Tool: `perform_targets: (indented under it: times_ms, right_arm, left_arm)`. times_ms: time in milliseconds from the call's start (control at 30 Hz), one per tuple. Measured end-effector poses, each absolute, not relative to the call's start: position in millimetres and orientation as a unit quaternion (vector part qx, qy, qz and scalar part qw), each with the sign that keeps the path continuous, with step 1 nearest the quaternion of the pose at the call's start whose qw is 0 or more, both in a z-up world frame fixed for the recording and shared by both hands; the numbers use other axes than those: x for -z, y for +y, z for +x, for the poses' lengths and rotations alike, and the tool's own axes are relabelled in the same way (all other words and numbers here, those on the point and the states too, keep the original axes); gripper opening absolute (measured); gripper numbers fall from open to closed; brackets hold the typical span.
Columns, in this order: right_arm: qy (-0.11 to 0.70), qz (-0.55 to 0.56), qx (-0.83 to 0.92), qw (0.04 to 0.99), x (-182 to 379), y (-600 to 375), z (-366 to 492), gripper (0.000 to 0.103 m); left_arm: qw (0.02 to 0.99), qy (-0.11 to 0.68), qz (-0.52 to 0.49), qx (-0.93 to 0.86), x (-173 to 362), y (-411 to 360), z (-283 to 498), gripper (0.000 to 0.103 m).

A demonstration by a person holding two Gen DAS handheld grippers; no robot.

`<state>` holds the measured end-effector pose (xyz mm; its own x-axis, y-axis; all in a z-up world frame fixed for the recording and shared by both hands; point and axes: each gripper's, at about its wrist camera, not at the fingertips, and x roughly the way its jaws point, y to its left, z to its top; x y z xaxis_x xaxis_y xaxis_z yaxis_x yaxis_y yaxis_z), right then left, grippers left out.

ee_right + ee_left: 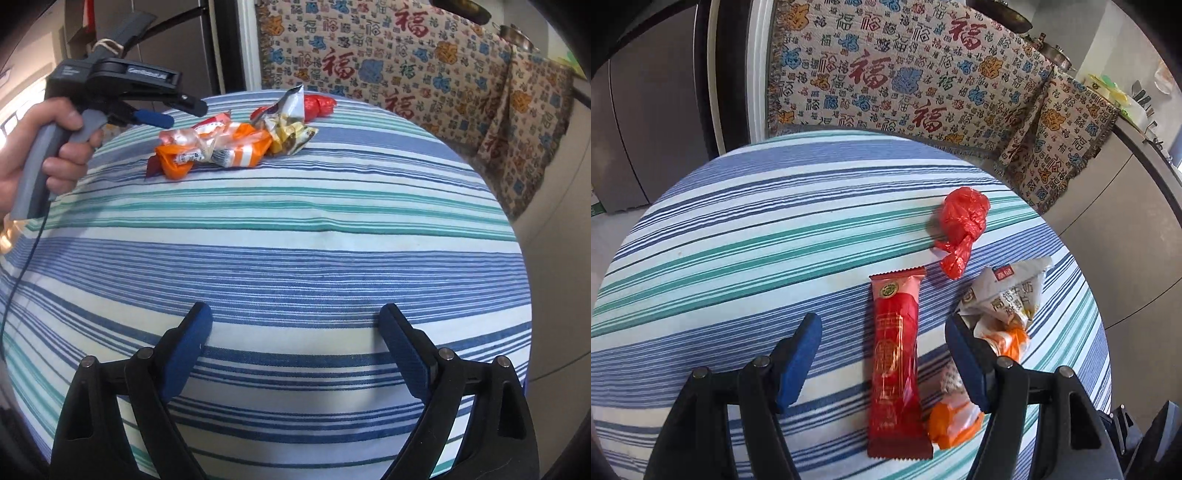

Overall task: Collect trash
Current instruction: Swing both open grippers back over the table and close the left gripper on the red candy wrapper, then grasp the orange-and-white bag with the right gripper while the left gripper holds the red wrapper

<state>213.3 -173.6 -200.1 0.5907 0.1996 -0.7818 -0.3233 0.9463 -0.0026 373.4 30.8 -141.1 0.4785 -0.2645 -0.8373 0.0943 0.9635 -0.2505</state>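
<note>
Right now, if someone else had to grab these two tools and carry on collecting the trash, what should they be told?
Left hand-held gripper: open, empty, poised over the long red wrapper, not touching it.
Right hand-held gripper: open wide, empty, over bare striped tablecloth.
Trash, all on the cloth in one cluster: red wrapper, orange-and-white wrappers, crumpled white snack packet, knotted red plastic bag.
Done: nothing picked up.
Left: all of it; no bin is in view.
</note>
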Motion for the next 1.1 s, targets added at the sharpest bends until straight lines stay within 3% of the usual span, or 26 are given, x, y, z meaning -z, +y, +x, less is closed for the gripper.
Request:
perform_targets:
  times_ms: [67,100,133,167,533,633,700,733,767,1100]
  right_arm:
    - [0.428,-0.074,-0.146,0.889,200.2,-173.3,213.2,0.093]
    - [0.427,-0.074,-0.146,0.889,200.2,-173.3,212.7,0.093]
    - [0.427,-0.074,-0.146,0.889,200.2,-173.1,212.2,0.093]
    - [0.427,-0.073,-0.147,0.889,200.3,-173.1,212.2,0.093]
    - [0.427,-0.072,-0.147,0.889,199.7,-174.9,210.4,0.093]
    - [0.428,-0.072,-0.145,0.889,199.7,-175.1,212.0,0.093]
    - [0.430,-0.074,-0.142,0.889,199.1,-174.9,213.8,0.093]
    - [0.433,-0.073,-0.137,0.888,198.3,-174.0,215.8,0.093]
    - [0.440,-0.066,-0.131,0.886,197.2,-172.4,218.4,0.093]
    - [0.457,0.179,-0.116,0.864,155.4,-110.0,296.3,0.097]
  left_arm:
    - [0.840,0.523,-0.087,0.114,154.1,27.2,380.7,0.067]
    - [0.835,0.530,-0.090,0.118,159.0,26.7,380.9,0.059]
    - [0.841,0.522,-0.084,0.115,157.9,26.8,377.9,0.049]
    - [0.840,0.523,-0.083,0.121,158.0,27.0,374.6,0.026]
    - [0.874,0.483,-0.060,0.016,134.2,88.4,259.2,0.026]
    - [0.876,0.480,-0.056,0.001,143.4,92.4,229.1,0.029]
    - [0.877,0.478,-0.043,-0.011,149.7,90.5,218.9,0.048]
    - [0.879,0.476,-0.033,-0.019,153.2,89.3,215.2,0.067]
    - [0.881,0.472,-0.022,-0.026,156.5,88.0,212.4,0.074]
    - [0.889,0.456,-0.020,-0.030,163.9,96.6,199.5,0.077]
